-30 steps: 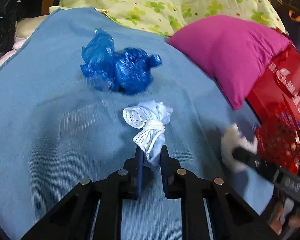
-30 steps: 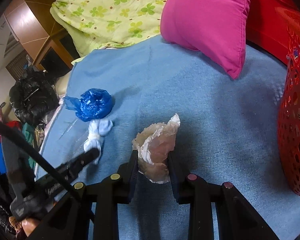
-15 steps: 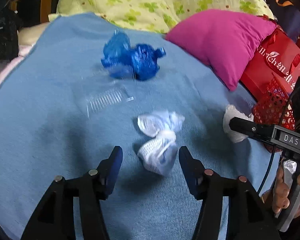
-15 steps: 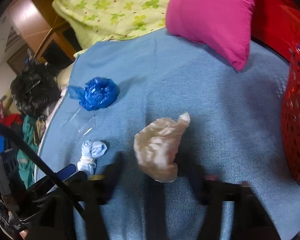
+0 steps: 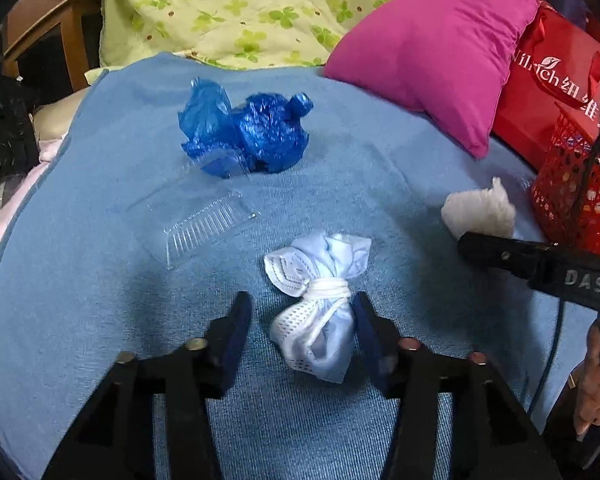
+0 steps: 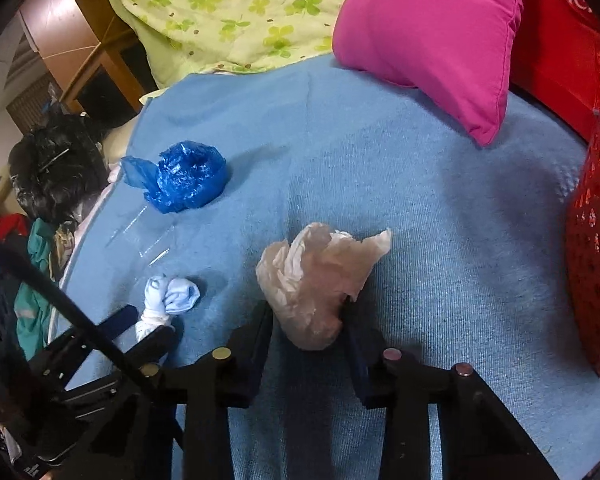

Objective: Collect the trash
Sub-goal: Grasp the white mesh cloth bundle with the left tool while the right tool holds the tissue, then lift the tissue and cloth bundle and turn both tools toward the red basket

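Note:
A knotted white and pale blue face mask (image 5: 320, 300) lies on the blue blanket (image 5: 80, 300). My left gripper (image 5: 300, 328) is open, its fingers either side of the mask's lower end. A crumpled beige-white plastic bag (image 6: 316, 280) lies on the blanket; my right gripper (image 6: 306, 340) is open with its fingers either side of the bag's near end. A crumpled blue plastic bag (image 5: 244, 136) lies farther back, with a clear plastic tray (image 5: 204, 228) in front of it. The mask (image 6: 168, 300) and the blue bag (image 6: 184, 176) also show in the right wrist view.
A red mesh basket (image 6: 596, 248) stands at the right edge of the bed. A pink pillow (image 5: 432, 56), a red paper bag (image 5: 556, 92) and a green floral quilt (image 5: 260, 4) lie behind. Dark clutter (image 6: 52, 168) sits off the bed's left side.
Both grippers have opened and let go: the left released the mask, the right released the beige bag. Both items now lie on the blanket between the open fingers.

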A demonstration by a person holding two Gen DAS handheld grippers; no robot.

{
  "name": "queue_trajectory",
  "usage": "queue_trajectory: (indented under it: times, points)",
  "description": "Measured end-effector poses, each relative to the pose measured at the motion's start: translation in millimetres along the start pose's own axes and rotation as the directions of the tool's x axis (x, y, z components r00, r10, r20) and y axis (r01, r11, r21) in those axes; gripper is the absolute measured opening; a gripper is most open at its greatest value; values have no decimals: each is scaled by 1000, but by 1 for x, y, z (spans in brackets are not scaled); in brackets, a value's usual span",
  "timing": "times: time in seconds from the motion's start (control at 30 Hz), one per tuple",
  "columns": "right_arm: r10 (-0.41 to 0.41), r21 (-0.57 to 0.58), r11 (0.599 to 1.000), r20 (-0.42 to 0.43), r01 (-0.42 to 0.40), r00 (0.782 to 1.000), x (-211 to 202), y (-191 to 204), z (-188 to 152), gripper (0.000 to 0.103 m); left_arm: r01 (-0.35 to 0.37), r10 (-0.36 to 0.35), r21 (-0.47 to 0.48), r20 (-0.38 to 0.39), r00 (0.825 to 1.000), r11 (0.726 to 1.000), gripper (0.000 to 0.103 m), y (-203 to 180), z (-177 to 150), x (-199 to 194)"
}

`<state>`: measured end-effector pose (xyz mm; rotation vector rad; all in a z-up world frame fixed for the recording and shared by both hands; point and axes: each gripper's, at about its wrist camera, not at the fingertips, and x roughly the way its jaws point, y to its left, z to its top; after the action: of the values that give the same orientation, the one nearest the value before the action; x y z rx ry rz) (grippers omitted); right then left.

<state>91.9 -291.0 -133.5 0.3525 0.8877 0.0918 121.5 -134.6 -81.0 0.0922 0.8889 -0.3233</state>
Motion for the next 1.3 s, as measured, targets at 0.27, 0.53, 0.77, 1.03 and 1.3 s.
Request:
queue_trajectory:
  times: [0.27,0.53,0.77,1.03,1.3]
  points:
    - [52,45,998,-53,-50,997,2,-3,0,45,-1,1,-13,-13,1000,1000,27,-3,3,15]
    - [92,127,987,24,-94,996,-5,-4,8,64,-19,19,-24,7,1000,1000,26,6,0,4]
    - [3,119,993,1,-3,1000,11,0,8,39,-46,46,-13,43,998,999,26,13,1,-10]
    - [8,53,999,55,-11,998,-2,14,9,37,-77,74,15,108,991,997,26,9,4,-28]
    - [57,16,998,115,-59,992,-24,22,11,37,-74,72,14,133,989,997,26,4,7,-39]
